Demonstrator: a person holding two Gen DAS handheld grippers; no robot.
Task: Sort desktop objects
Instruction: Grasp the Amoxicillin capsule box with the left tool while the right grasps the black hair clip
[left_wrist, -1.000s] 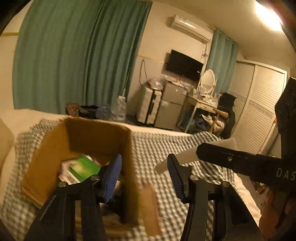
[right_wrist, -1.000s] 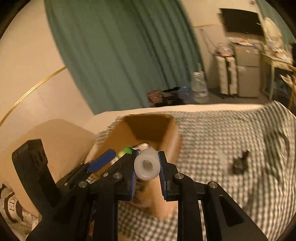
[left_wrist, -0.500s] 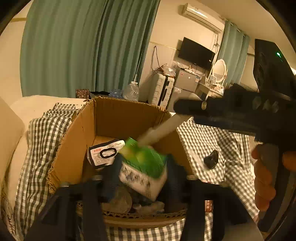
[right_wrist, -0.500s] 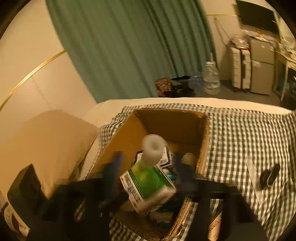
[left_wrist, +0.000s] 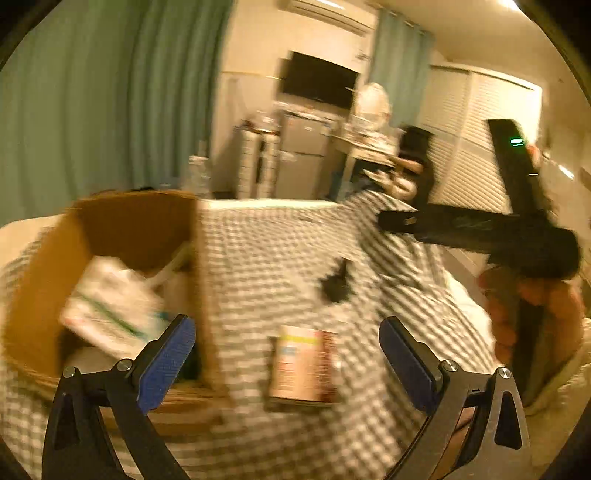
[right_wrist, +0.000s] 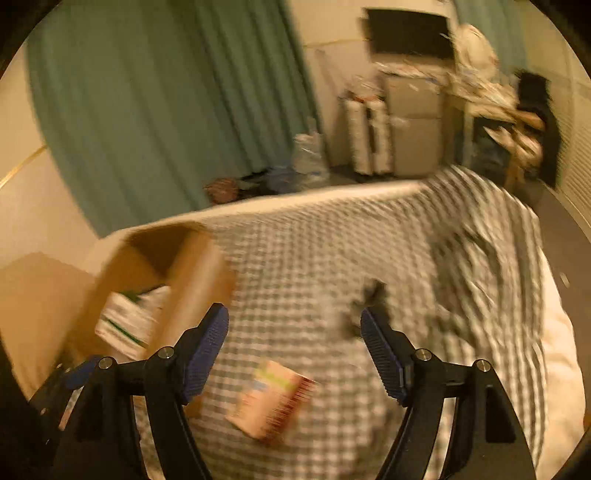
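Right wrist view: our right gripper (right_wrist: 294, 349) no longer holds the white tube; both jaws gape wide, empty. Left gripper (left_wrist: 286, 354) too. Small carton (right_wrist: 269, 400) waits outside the cardboard box (right_wrist: 192, 273).

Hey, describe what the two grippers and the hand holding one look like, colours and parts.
Both the left gripper and the right gripper have black angular frames, silver screws and ribbed blue pads. Seen from the left wrist view, the right one carries a black block with a green light, held in a bare hand.
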